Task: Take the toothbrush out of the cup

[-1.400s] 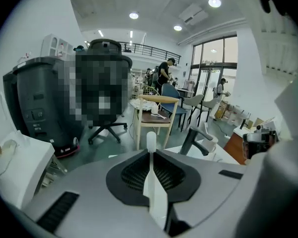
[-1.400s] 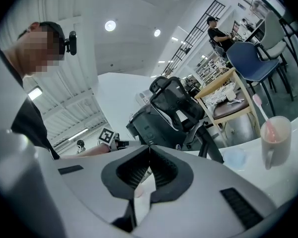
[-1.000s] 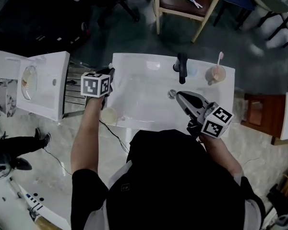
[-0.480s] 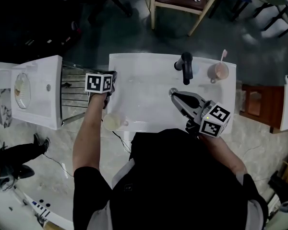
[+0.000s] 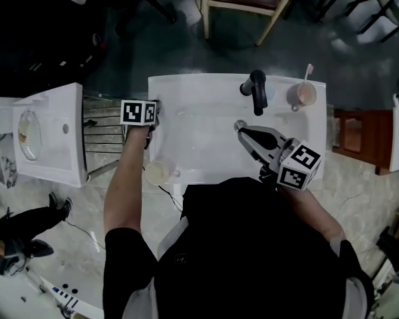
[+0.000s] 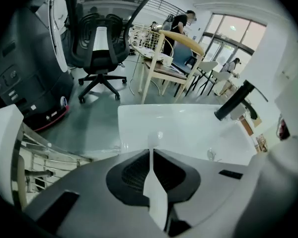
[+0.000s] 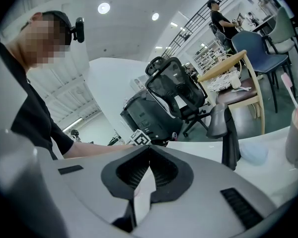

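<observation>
— Where's the toothbrush [image 5: 308, 74] right now?

— In the cup [image 5: 300, 96], on the back right corner of the white washbasin [image 5: 199, 121], just to the right of the black faucet [image 5: 257, 90].

— Which way is it pointing?

— Its long axis is close to upright, with a slight lean. The pink head is at the top and clear of the rim, and the handle end is down inside the cup. From the right claw's side, the head tips a little towards the faucet.

— Is either claw on it?

— No, both are apart from it. The right claw [image 7: 149, 148] is closed, jaws together with nothing between them. It sits low over the bowl of the basin, in front of the faucet. The faucet is ahead of it and the cup is off to its right.

— And the other one?

— The left claw [image 6: 152, 150] is over at the basin's left rim, well apart from the cup, with the whole bowl between them. It tilts steeply down at the near left edge. Its jaws are together too, with only a thin slit of white showing through and nothing gripped.

— Is anything else on the basin?

— There's a small pale round thing [image 5: 158, 173] on the front rim, below the left forearm. I can't tell what it is.
</observation>
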